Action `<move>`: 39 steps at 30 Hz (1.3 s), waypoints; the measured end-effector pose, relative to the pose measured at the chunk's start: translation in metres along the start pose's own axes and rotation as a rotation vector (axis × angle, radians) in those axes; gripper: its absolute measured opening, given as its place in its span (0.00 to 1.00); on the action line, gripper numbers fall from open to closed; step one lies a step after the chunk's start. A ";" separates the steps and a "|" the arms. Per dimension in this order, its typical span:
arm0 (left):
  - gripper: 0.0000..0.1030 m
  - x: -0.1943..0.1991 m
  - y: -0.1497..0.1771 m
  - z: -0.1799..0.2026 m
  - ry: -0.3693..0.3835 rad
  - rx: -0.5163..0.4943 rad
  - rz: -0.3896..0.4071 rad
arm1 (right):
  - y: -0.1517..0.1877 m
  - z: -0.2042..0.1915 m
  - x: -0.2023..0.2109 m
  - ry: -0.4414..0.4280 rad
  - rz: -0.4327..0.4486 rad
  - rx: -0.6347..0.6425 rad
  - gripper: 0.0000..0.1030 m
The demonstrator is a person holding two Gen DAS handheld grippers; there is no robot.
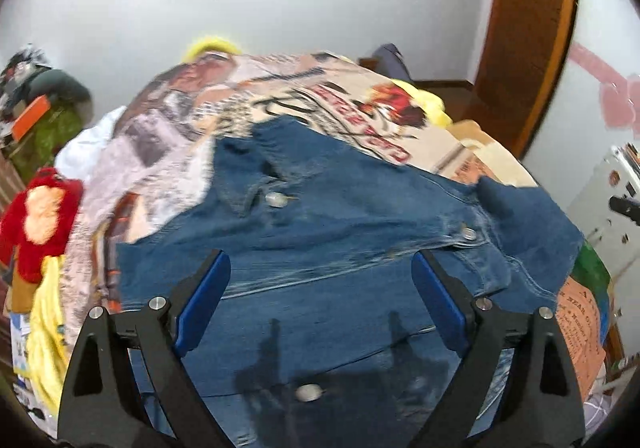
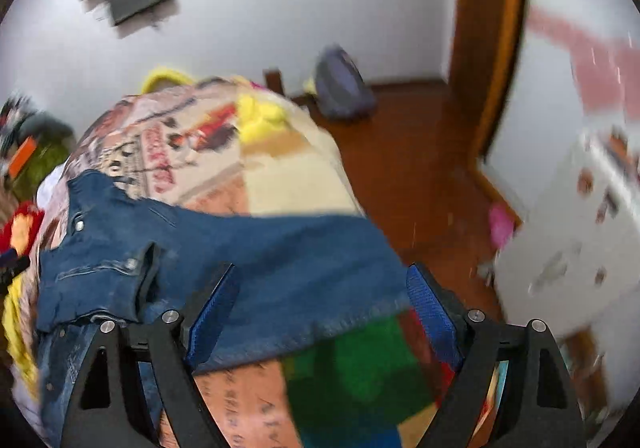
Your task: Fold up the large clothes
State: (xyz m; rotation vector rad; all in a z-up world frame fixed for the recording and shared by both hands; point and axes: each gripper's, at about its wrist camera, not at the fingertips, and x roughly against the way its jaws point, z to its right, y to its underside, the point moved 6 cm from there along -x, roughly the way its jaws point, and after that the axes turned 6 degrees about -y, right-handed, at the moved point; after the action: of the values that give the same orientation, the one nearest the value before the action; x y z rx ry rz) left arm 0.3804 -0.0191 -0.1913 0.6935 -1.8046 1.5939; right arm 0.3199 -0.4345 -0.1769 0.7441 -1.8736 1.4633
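Denim fills the left wrist view: a blue denim jacket (image 1: 340, 232) lies spread over a printed bedspread (image 1: 224, 104), reaching forward from beneath the fingers and out past both tips. The left gripper (image 1: 320, 280) hangs over the jacket with its blue-padded fingers spread wide and nothing between them. Metal buttons show ahead of the fingertips and below them. A red plush toy (image 1: 38, 220) sits well off to the left of the left finger.

From the right wrist, the right gripper (image 2: 320, 288) is likewise spread wide and empty. A flap of the jacket (image 2: 280, 260) lies between and ahead of its fingers, its frayed hem crossing just below the tips; bare bedspread (image 2: 280, 176) shows beyond and below. To the right of the right finger the bed ends and a wooden floor (image 2: 408, 176) begins.

Both views are motion-blurred. One likely risk: pinching the soft bedspread together with the hem, which would drag the cover into the fold. Another: heavy denim near the bed edge sliding toward the floor if only one layer is caught.
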 end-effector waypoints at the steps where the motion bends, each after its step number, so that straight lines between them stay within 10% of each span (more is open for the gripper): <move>1: 0.90 -0.005 0.001 0.006 0.010 -0.006 -0.012 | 0.007 0.014 -0.009 -0.010 -0.036 -0.053 0.81; 12: 0.90 -0.062 0.030 0.048 0.063 -0.034 -0.157 | 0.050 0.097 -0.092 -0.152 -0.236 -0.483 0.81; 21: 0.90 -0.059 0.033 0.037 0.063 -0.009 -0.156 | 0.040 0.114 -0.130 -0.156 -0.210 -0.645 0.53; 26: 0.90 -0.049 0.032 0.026 0.053 0.012 -0.141 | 0.020 0.102 -0.118 -0.089 -0.163 -0.552 0.18; 39: 0.90 -0.007 0.033 -0.001 0.042 0.046 -0.066 | -0.066 -0.028 -0.021 -0.295 0.070 -0.277 0.14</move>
State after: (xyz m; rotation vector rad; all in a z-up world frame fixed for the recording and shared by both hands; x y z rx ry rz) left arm 0.3610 -0.0138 -0.2179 0.7283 -1.7019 1.5992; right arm 0.3872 -0.4205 -0.1482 0.7984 -2.2881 1.1467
